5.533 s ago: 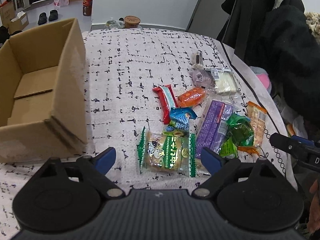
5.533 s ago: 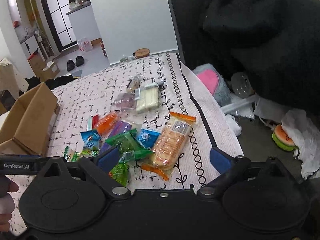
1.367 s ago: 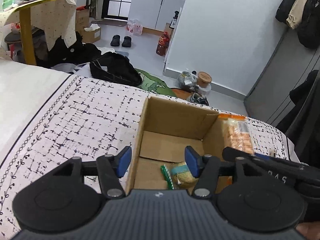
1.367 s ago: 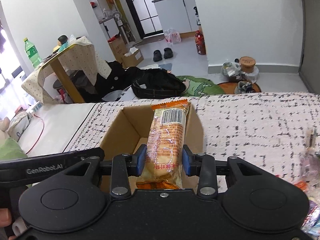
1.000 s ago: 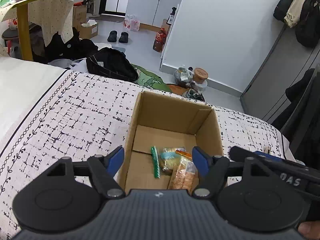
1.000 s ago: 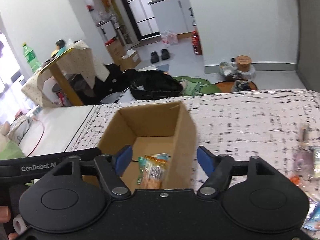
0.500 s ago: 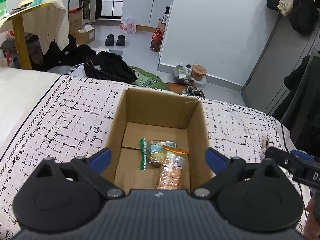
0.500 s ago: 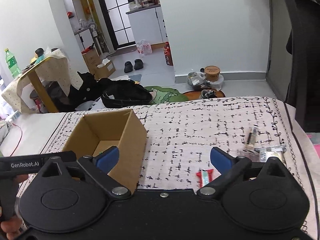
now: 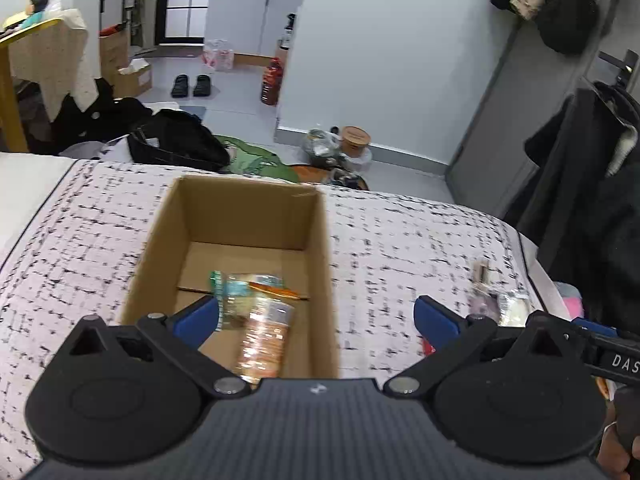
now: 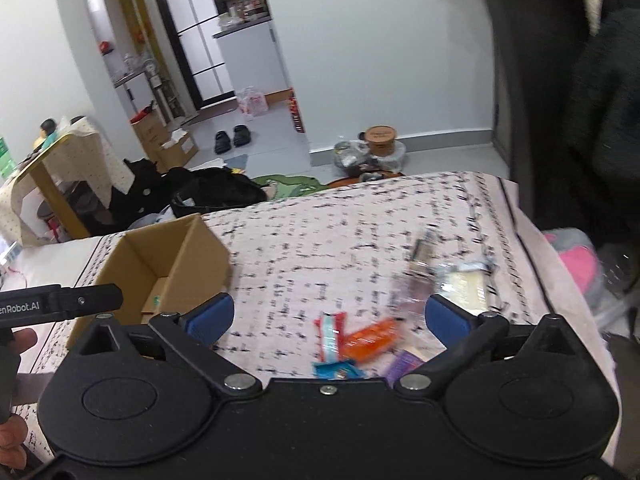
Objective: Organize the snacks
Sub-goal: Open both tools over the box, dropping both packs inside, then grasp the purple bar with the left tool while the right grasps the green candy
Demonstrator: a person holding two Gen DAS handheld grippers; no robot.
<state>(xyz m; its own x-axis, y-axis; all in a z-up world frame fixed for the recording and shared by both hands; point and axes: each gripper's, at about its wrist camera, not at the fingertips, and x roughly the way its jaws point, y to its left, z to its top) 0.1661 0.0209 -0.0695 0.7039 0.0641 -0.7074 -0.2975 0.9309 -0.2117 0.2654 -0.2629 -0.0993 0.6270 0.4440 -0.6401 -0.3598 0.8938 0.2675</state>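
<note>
Both grippers empty and spread wide, swinging from the box toward the loose snacks.

The left gripper (image 9: 314, 316) hangs over the cardboard box (image 9: 320, 264), two packets inside; the right gripper (image 10: 328, 314), jaws just opened, faces the orange packet (image 10: 370, 340) on the patterned cloth (image 10: 320, 240). Light, crinkly, probably slippery wrappers: pinch across the middle, gently.
</note>
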